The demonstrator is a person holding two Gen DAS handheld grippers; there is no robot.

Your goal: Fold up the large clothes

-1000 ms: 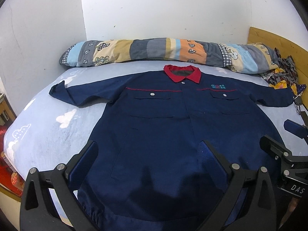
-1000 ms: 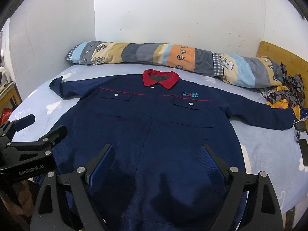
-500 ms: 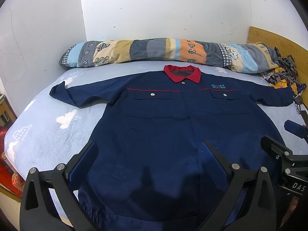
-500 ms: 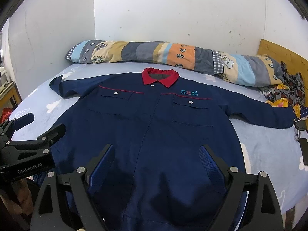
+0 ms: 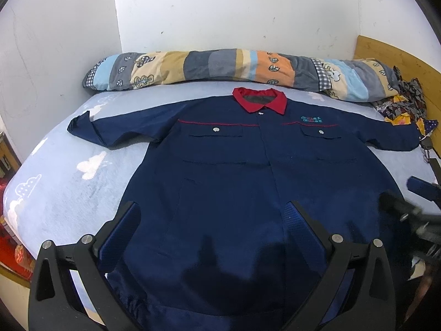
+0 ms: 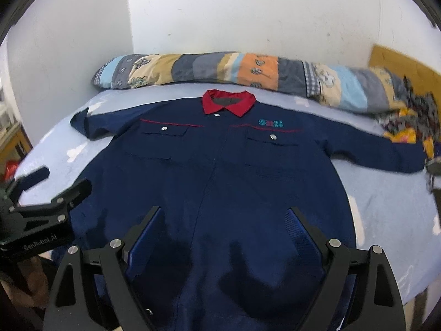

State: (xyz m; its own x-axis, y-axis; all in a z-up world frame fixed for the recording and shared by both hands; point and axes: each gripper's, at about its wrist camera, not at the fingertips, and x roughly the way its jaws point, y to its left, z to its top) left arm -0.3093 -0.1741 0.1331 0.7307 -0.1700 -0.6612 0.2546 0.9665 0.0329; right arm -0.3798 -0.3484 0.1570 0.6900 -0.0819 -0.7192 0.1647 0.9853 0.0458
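Note:
A large navy work shirt (image 5: 234,171) with a red collar (image 5: 259,100) lies flat and face up on the bed, sleeves spread out to both sides; it also shows in the right wrist view (image 6: 215,171). My left gripper (image 5: 212,215) is open and empty, held above the shirt's lower hem on the left half. My right gripper (image 6: 223,218) is open and empty above the lower right half. Each gripper shows at the edge of the other's view: the right one (image 5: 413,204), the left one (image 6: 44,190).
The bed has a light blue cloud-print sheet (image 5: 69,182). A long patchwork bolster pillow (image 5: 234,66) lies along the white wall. A crumpled patterned cloth (image 5: 402,104) sits at the right by a wooden headboard (image 5: 391,58). The bed's left edge drops off near red items (image 5: 11,245).
Both grippers have drifted slightly, the right wrist view is blurred from motion and has shifted a little rightward. The shirt has not moved.

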